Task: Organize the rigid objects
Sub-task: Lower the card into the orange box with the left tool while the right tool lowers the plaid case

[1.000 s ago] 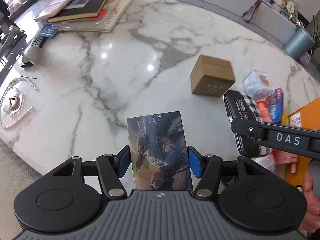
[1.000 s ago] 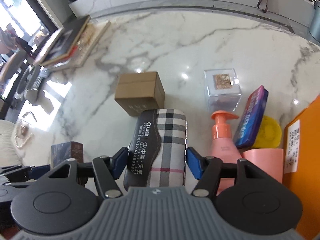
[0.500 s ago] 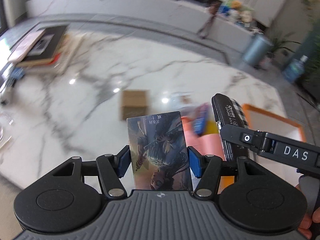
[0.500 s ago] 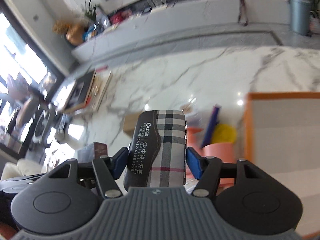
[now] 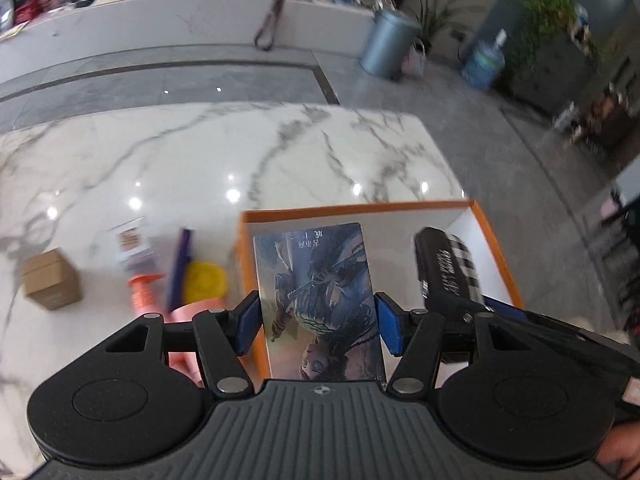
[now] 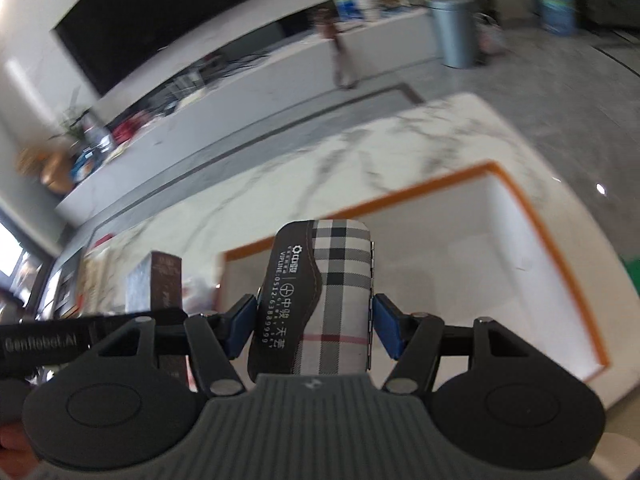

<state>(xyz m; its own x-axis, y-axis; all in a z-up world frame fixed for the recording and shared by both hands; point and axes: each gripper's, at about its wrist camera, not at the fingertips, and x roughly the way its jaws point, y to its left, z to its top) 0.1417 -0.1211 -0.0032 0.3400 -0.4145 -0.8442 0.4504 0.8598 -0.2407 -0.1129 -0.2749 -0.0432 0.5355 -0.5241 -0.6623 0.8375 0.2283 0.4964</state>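
Note:
My left gripper [image 5: 317,324] is shut on a flat box with a blue illustrated cover [image 5: 318,300] and holds it above the near left part of the orange-rimmed white tray [image 5: 360,209]. My right gripper [image 6: 313,330] is shut on a plaid glasses case with a black end [image 6: 320,300], raised over the same tray [image 6: 536,216]. The case also shows in the left wrist view [image 5: 448,272], to the right of the box. The box's dark side shows in the right wrist view [image 6: 164,284], at the left.
Left of the tray on the marble table [image 5: 160,160] stand a brown cardboard box [image 5: 50,280], a clear cube [image 5: 130,244], a purple box [image 5: 180,268], a yellow lid [image 5: 206,282] and a pink pump bottle [image 5: 144,290]. The table's far and right edges are near the tray.
Both grippers have swung right and upward with their objects, from above the cluttered table to above the orange-rimmed tray. Both grips are unchanged.

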